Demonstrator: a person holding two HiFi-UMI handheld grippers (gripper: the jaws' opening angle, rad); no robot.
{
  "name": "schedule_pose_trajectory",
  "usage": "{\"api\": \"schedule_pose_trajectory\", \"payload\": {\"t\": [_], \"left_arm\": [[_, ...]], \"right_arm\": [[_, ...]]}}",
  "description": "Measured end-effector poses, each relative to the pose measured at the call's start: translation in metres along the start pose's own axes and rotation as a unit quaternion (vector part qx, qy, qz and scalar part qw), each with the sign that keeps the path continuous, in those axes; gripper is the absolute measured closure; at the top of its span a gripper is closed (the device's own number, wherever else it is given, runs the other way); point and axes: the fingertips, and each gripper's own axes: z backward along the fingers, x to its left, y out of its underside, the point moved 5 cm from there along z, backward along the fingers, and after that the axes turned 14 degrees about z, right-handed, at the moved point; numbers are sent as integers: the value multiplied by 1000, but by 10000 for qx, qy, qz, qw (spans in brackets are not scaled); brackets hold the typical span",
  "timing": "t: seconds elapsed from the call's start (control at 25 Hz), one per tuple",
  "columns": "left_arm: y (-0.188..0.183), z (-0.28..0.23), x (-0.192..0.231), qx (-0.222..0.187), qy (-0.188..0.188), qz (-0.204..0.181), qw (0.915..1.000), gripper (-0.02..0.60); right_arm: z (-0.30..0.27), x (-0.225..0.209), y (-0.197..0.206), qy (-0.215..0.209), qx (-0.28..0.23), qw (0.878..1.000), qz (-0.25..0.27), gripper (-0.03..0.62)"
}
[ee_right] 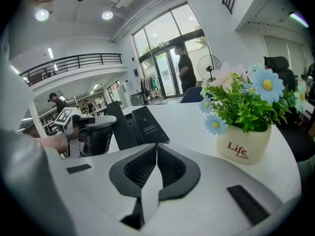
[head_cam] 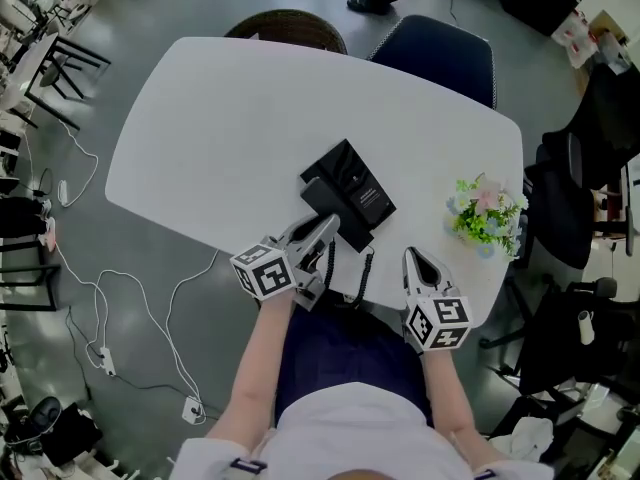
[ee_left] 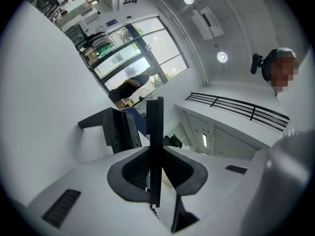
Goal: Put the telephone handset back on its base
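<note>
Your left claw point(head_cam: 322, 230) is clamped on the handset point(head_cam: 345, 213), which stands edge-on between its jaws. The base point(head_cam: 358, 180) lies just ahead of that claw's tips. By the look of it the handset is nearly there, but lowering, seating and letting go remain. Your right claw point(head_cam: 413, 260) is off to the left claw's right, jaws together and empty.

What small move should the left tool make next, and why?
Probably lower the left tool a little toward the base. It grips the handset edge-on, and the handset seems tilted beside the base, not yet seated. The right tool is shut and empty.
</note>
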Motion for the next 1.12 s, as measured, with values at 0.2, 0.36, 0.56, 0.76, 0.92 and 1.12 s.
{"api": "schedule_pose_trajectory", "payload": {"t": [0.2, 0.36, 0.56, 0.76, 0.92, 1.12], "left_arm": [[-3, -4, 7, 44, -9, 90, 9999, 499], [-6, -7, 11, 109, -37, 179, 9998, 499], [-9, -12, 17, 175, -122, 326, 9992, 499], [-8, -14, 25, 244, -200, 542, 9980, 499], [-8, -18, 31, 355, -272, 654, 9969, 499], [-9, -20, 36, 429, -331, 792, 9954, 499]], "right_arm": [[-5, -1, 1, 0, 64, 10000, -14, 560], [-11, 0, 0, -23, 118, 9999, -42, 560], [-16, -1, -2, -36, 158, 9998, -64, 560], [-18, -3, -3, -34, 176, 9998, -40, 560], [-22, -2, -2, -59, 209, 9997, -52, 560], [-23, -2, -2, -61, 226, 9997, -62, 560]]}}
